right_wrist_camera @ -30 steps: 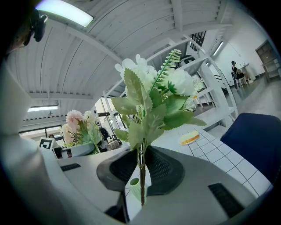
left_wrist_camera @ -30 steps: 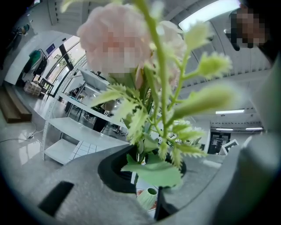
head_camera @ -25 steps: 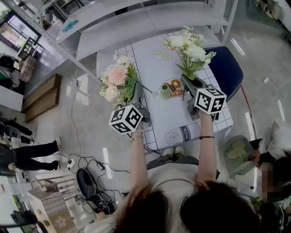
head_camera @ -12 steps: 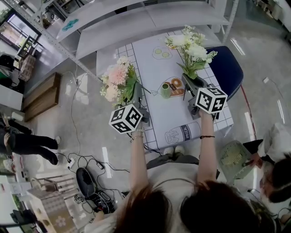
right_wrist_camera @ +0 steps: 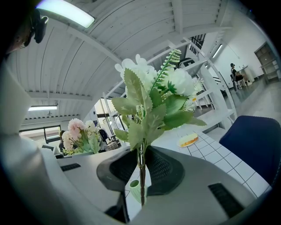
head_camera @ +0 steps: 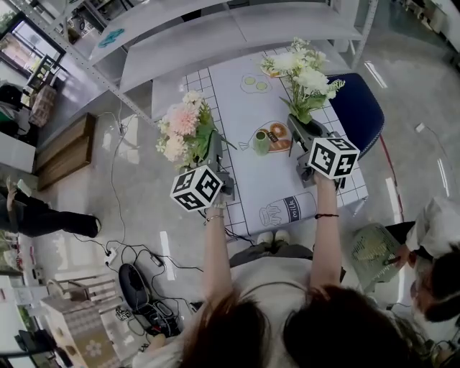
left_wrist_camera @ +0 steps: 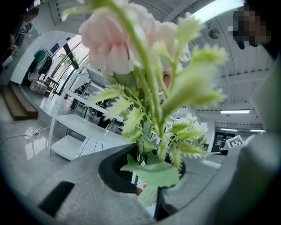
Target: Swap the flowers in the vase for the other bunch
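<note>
Two bunches held in air, both outside vase.

Head view: small green vase [head_camera: 261, 142] upright mid-table [head_camera: 231, 108]. Pink bunch [head_camera: 183, 133] in left gripper [head_camera: 215, 154], past table's left edge. White bunch [head_camera: 303, 75] in right gripper [head_camera: 300, 133], over table's right side.

Left gripper view: jaws clamped on pink bunch's green stems. Pale pink blooms, serrated leaves.

Right gripper view: jaws pinch white bunch's thin stem. White blooms, broad leaves, fern sprig. Vase beyond jaws, low.

Bright; strip light [right_wrist_camera: 65, 13] glare; edges v. distorted.
</note>
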A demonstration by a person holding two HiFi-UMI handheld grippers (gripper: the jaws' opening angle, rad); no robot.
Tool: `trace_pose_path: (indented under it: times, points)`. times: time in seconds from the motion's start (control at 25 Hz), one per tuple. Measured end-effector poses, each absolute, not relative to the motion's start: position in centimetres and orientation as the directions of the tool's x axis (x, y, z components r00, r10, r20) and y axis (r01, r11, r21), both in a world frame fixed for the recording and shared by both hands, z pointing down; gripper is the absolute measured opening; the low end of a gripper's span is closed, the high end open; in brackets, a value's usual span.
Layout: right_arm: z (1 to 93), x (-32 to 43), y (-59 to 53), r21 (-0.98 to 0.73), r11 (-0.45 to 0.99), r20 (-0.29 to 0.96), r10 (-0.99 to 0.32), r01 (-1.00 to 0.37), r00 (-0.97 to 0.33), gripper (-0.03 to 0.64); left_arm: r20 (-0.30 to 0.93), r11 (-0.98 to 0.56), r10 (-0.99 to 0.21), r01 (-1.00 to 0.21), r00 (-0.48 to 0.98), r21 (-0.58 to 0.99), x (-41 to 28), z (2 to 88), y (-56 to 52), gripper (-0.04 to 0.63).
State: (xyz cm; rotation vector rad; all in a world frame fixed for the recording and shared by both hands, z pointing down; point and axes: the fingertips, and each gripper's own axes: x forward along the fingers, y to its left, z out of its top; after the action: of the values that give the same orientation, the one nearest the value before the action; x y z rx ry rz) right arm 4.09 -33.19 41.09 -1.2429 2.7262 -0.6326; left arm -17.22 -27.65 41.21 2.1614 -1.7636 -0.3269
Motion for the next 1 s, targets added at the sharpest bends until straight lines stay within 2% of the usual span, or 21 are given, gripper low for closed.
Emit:
trace_pose_path:
  times: [1.0]
  points:
    - [39.5, 1.7, -35.3, -0.389, 0.619, 0.018, -0.735, -0.682, -0.678, 0.056, 0.088, -0.124, -0.98, -0.89, 0.18, 0.44, -18.4, 43.8, -28.3, 0.055]
